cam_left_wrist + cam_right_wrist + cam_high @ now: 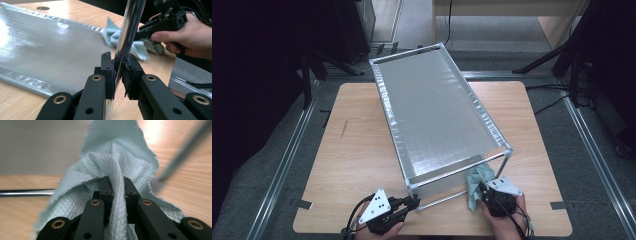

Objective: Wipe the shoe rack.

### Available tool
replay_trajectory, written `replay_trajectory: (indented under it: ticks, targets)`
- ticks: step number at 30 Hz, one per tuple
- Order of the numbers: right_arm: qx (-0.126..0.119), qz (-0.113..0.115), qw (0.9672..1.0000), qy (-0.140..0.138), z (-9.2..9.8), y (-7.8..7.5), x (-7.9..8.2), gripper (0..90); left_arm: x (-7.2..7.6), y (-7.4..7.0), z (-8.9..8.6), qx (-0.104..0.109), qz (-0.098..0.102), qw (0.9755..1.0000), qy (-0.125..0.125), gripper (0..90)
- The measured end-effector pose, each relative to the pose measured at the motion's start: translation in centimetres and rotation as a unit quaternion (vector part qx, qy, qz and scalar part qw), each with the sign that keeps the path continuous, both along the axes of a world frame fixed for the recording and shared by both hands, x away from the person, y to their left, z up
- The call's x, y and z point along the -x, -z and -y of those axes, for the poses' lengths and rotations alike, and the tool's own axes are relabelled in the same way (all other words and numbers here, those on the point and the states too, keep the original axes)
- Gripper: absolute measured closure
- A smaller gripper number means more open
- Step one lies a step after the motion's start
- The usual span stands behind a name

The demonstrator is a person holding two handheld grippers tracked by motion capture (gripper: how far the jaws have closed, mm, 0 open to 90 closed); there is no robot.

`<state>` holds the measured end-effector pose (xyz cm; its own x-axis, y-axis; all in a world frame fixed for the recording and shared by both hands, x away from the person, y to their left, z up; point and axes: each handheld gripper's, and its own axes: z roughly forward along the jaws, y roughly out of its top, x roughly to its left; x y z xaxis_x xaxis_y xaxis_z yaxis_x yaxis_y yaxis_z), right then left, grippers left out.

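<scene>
Rack (437, 110) on wooden table (352, 150) | left gripper (121, 72) clamped on rack's near corner post (128, 32) | right gripper (116, 186) pinches pale green cloth (117, 157) beside rack's other near corner

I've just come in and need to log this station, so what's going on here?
A person is working on a metal-framed rack with a silvery sheet top, which stands on a wooden table. The left claw is shut on a chrome upright at the rack's near corner. The right claw is shut on a pale green cloth, held beside the other near leg, as if for wiping the frame.
</scene>
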<state>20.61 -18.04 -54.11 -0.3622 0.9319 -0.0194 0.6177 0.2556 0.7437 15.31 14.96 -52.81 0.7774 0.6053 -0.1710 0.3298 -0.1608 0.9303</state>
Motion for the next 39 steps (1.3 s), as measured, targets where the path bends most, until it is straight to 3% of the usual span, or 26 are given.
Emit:
replay_trajectory:
  ticks: [4,10,13,14,16,19,22,25,26,27,34,39]
  targets:
    - [0.002,0.003,0.9994,-0.033,-2.5,0.1,0.8,81.2,0.0,0.0,0.0,0.000,-0.001,1.0000,-0.002,80.0]
    - [-0.022,-0.002,0.9955,-0.093,-6.6,0.5,2.2,80.0,-0.1,0.0,0.0,0.000,-0.001,1.0000,-0.002,80.0]
    - [-0.009,0.009,0.9930,-0.117,-8.1,0.6,2.9,78.8,-0.1,0.0,0.0,0.001,-0.002,1.0000,0.000,80.0]
    - [-0.006,0.011,0.9930,-0.117,-8.2,0.6,2.9,78.8,-0.1,0.0,0.0,0.000,-0.002,1.0000,0.000,79.9]
    - [-0.030,0.001,0.9929,-0.115,-7.6,0.6,2.4,77.8,-0.1,0.0,0.0,-0.001,-0.001,1.0000,0.000,80.0]
    - [-0.045,0.001,0.9957,-0.081,-5.7,0.5,1.1,76.8,-0.2,0.0,0.0,-0.001,-0.001,1.0000,0.001,80.0]
    - [-0.036,0.011,0.9988,-0.032,-3.2,0.3,-0.4,77.8,-0.2,0.0,0.0,-0.001,-0.002,1.0000,0.002,80.0]
    - [-0.030,0.017,0.9993,0.012,-1.2,0.1,-1.6,77.1,-0.2,0.1,0.0,0.001,-0.001,1.0000,0.003,79.9]
    - [-0.038,0.016,0.9990,0.018,-0.8,0.2,-1.9,76.1,-0.2,0.1,0.0,0.001,-0.002,1.0000,0.003,79.9]
    - [-0.048,0.012,0.9986,0.017,-0.8,0.3,-2.1,74.9,-0.2,0.1,0.0,0.001,-0.002,1.0000,0.003,79.9]
    - [-0.021,0.016,0.9993,-0.025,-3.9,1.1,-1.6,78.0,-0.2,0.1,0.1,0.001,-0.002,1.0000,-0.001,79.8]
    - [-0.022,0.008,0.9974,-0.068,-6.9,1.3,-0.5,78.7,-0.1,0.2,0.3,0.004,-0.003,1.0000,0.002,79.7]
